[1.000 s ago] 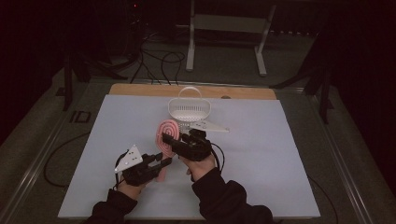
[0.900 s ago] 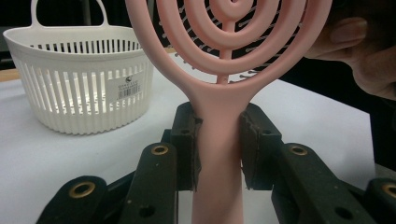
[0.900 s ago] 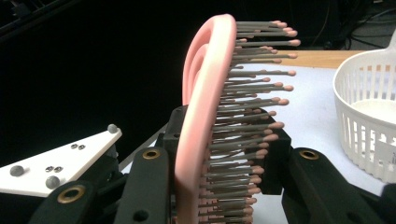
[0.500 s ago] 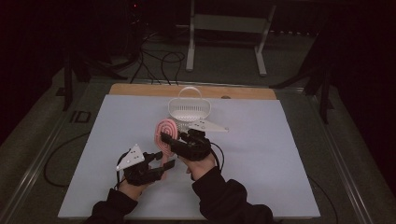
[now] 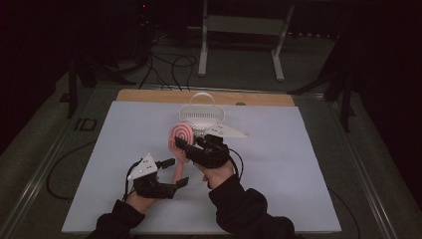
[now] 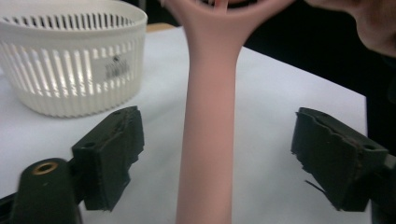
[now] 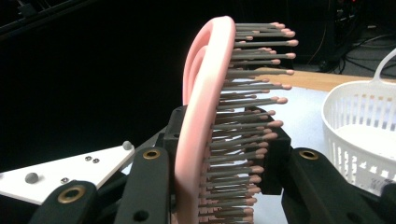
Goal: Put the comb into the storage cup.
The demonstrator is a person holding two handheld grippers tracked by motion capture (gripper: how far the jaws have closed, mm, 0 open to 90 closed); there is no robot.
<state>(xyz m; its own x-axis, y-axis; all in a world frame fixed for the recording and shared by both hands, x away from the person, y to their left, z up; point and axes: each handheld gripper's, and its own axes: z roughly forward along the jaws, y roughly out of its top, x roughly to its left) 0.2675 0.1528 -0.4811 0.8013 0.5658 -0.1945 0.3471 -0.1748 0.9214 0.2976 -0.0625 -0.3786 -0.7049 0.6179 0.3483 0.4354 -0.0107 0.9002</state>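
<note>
Tabletop point(image 5: 298, 189) is a pale matte sheet, with a bare wood strip along the far edge. Room is dark; cables and a metal stand's legs on the floor beyond.

Pink hairbrush point(image 5: 177, 144) is held off the tabletop between my two hands, near the middle and just in front of the white basket point(image 5: 201, 115). Long axis runs from me toward the basket: head at the far end, handle end toward me. In the right gripper view the bristles face the basket side.

My right gripper point(image 5: 185, 148): jaws clamped on the brush head, one on its smooth back, the other in among the bristles.

My left gripper point(image 5: 175, 172): jaws have just been opening. They stand wide either side of the handle, pads clear of it, handle running between them.

Brush: smooth matte pink, probably rubbery plastic, oval head with concentric rings, slim rounded handle. Bristles are thin grey pins with pink ball tips.

Basket: white plastic, round, vertically slotted wall, hoop handle, sitting on the tabletop.
</note>
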